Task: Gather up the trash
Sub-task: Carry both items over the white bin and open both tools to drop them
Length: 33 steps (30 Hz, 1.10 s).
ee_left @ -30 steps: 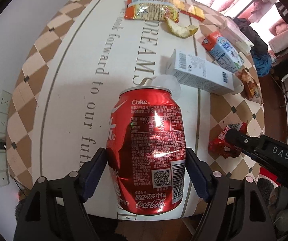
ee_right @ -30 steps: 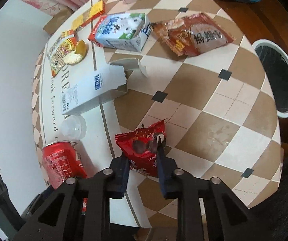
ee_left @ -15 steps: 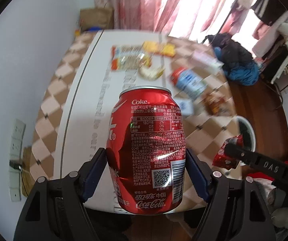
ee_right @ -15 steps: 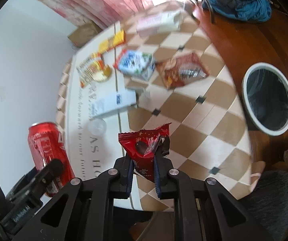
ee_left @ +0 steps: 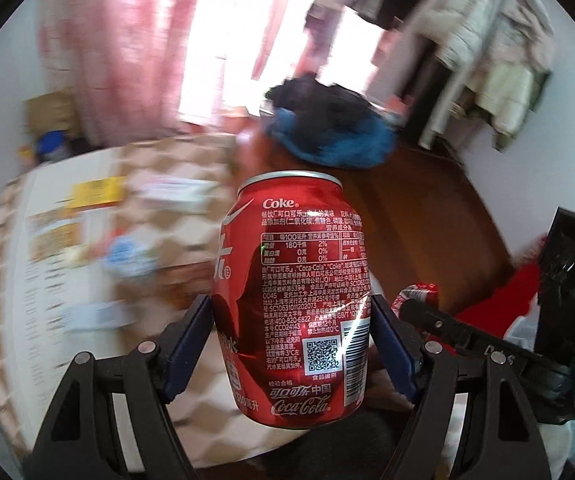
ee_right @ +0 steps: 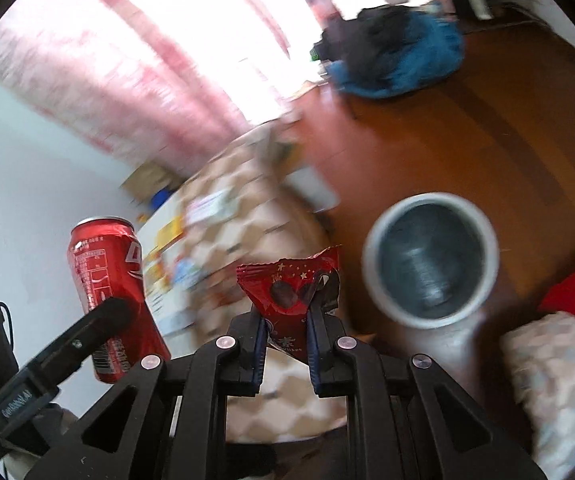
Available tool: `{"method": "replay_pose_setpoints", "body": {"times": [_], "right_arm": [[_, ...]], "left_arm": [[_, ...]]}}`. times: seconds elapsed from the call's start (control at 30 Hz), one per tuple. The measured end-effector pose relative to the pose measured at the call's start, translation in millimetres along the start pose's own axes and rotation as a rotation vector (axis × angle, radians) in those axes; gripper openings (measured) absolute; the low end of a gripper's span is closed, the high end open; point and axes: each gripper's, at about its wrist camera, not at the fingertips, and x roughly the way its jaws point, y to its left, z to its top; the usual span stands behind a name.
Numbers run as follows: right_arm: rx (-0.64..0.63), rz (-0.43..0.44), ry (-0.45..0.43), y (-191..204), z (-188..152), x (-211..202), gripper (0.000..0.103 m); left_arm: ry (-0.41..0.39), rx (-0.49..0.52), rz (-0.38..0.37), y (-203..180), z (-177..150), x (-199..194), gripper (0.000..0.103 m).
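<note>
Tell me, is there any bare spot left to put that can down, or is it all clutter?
The wood floor is widely bare between the blue clothes heap and the bin. The table's near checkered corner, below the wrappers, looks free too, though blurred. Its far half is crowded with packets. The can and the red wrapper are held in the air.

Daylight through the pink curtains (ee_right: 135, 92) blows out to white glare. The background smears with motion blur, while the can (ee_left: 295, 296) stays sharp with small glints. Fisheye bending and dark corners frame both views.
</note>
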Motion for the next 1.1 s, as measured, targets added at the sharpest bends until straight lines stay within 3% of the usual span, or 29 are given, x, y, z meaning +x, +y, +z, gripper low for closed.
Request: {"method": "replay_pose_setpoints", "body": {"times": [0.1,0.27,0.43,0.47,0.5,0.57,0.63,0.8,0.93,1.1], "right_arm": [[0.069,-0.055,0.012,-57,16,5,0.017],[0.144,-0.138,0.092,-137,33,55,0.017],[0.162,-0.18,0.183,-181,38,117,0.018],[0.171,-0.184,0.199,-186,38,132,0.018],[0.178,-0.185,0.216,-193,37,142,0.019],[0.206,-0.187,0.279,-207,36,168,0.032],[0.233,-0.19,0.319,-219,31,187,0.075],[0.143,-0.325,0.361,-223,17,206,0.102],[0.076,-0.421,0.356,-220,11,209,0.103],[0.046,-0.452,0.326,-214,13,202,0.103]], "left_arm": [[0.078,0.009,-0.088,-34,14,56,0.076],[0.245,-0.011,-0.153,-61,22,168,0.076],[0.38,-0.054,-0.12,-59,26,262,0.078],[0.399,-0.055,-0.108,-58,26,272,0.082],[0.417,-0.055,-0.094,-56,25,282,0.094],[0.442,-0.057,-0.062,-51,23,295,0.098],[0.434,-0.04,-0.014,-45,19,298,0.098],[0.359,0.04,0.15,-49,2,284,0.098],[0.336,0.079,0.234,-52,-4,285,0.098],[0.356,0.108,0.252,-59,-13,283,0.098]]}}
